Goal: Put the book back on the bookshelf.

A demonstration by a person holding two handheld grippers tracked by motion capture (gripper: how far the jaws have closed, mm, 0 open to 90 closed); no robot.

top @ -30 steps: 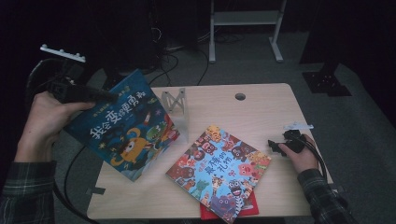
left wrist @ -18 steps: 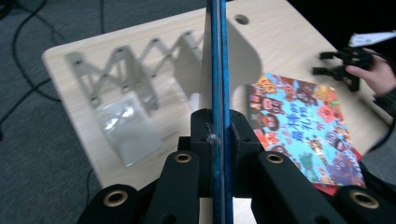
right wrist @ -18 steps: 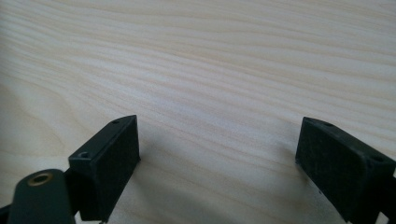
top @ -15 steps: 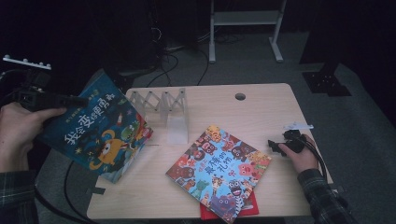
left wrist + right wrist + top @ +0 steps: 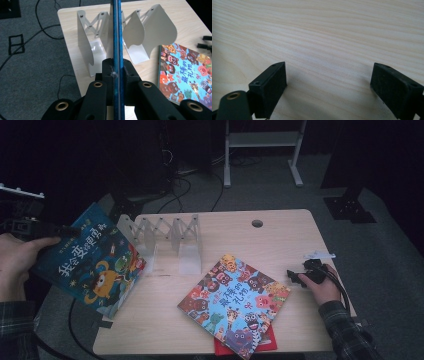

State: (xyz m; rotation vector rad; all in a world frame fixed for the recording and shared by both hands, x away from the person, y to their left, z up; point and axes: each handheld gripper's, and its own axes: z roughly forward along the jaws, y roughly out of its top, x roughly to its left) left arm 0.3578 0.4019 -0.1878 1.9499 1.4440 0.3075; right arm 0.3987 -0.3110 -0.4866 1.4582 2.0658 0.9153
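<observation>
While the right gripper gapes, the left gripper clamps the blue book

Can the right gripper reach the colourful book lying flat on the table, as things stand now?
Probably yes. The right gripper rests on the table with its jaws open, just beside the colourful book, and bare wood lies between them. The left gripper is shut on the blue book, far off.

Left gripper sits off the table's left edge, jaws clamped tight; right gripper rests on its right side, jaws spread wide.
</observation>
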